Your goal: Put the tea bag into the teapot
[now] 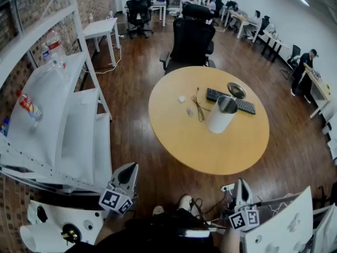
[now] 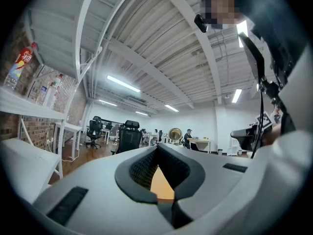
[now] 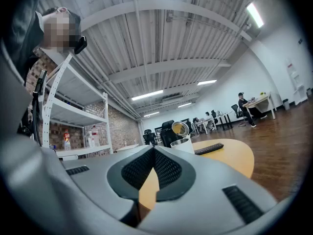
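Teapot [image 1: 221, 115]: tall white cylinder with a metal rim, its round metal lid [image 1: 236, 90] tipped open. It stands upright on a round, smooth, yellow wood table [image 1: 174, 136], just beside a flat black keyboard [image 1: 230, 100].

Tea bag [image 1: 181, 99]: a small pale square lying flat on the table, left of the teapot and apart from it. A 2nd pale square [image 1: 189, 111] lies near it, beside a thin dark cord [image 1: 199, 107].

Left gripper [image 1: 131, 167]: grey moulded plastic with black ribbed pads, jaw tips pressed together, nothing held, well short of the table.

Right gripper [image 1: 241, 182]: same build, tips likewise closed and empty. Each carries a cube with black-and-white square markers.

Bottle [image 1: 29, 107]: clear, with a red label too small to read, on a white metal shelf [image 1: 52, 88].
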Demonstrator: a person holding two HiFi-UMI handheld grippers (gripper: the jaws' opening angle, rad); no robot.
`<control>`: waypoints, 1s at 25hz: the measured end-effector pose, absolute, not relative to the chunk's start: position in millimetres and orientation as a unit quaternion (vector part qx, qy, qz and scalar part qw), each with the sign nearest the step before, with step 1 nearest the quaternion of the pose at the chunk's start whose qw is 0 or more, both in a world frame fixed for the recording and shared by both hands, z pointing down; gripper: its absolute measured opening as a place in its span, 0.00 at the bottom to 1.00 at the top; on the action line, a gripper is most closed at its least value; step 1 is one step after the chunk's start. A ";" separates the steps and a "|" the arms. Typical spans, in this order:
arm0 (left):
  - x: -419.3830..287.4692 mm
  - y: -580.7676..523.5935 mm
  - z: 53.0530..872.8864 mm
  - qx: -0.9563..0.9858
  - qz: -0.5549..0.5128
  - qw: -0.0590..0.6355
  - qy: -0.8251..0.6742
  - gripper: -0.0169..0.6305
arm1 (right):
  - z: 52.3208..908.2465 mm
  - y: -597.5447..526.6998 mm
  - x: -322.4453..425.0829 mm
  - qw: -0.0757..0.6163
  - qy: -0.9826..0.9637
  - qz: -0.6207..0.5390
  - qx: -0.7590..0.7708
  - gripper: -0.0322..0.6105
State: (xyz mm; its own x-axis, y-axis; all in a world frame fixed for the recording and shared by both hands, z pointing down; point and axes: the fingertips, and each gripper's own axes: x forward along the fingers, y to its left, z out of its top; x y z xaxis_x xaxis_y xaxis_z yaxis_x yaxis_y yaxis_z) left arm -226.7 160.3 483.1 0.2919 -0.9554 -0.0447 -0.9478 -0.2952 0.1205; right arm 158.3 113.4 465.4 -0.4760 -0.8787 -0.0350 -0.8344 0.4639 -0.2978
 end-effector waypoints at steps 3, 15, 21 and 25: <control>-229.8 149.4 487.2 0.803 -0.046 0.037 -0.593 0.03 | 467.4 100.9 163.8 0.107 0.847 -0.122 -0.506 0.05; -208.0 46.0 464.6 0.783 -0.060 0.001 -0.619 0.03 | 456.5 -25.6 195.2 0.148 0.865 -0.091 -0.471 0.05; -168.3 -19.7 447.6 0.783 -0.076 -0.010 -0.617 0.03 | 447.5 -83.6 235.1 0.136 0.864 -0.080 -0.478 0.05; -141.0 -50.6 434.2 0.789 -0.078 -0.003 -0.609 0.03 | 440.4 -106.3 261.4 0.125 0.865 -0.072 -0.481 0.05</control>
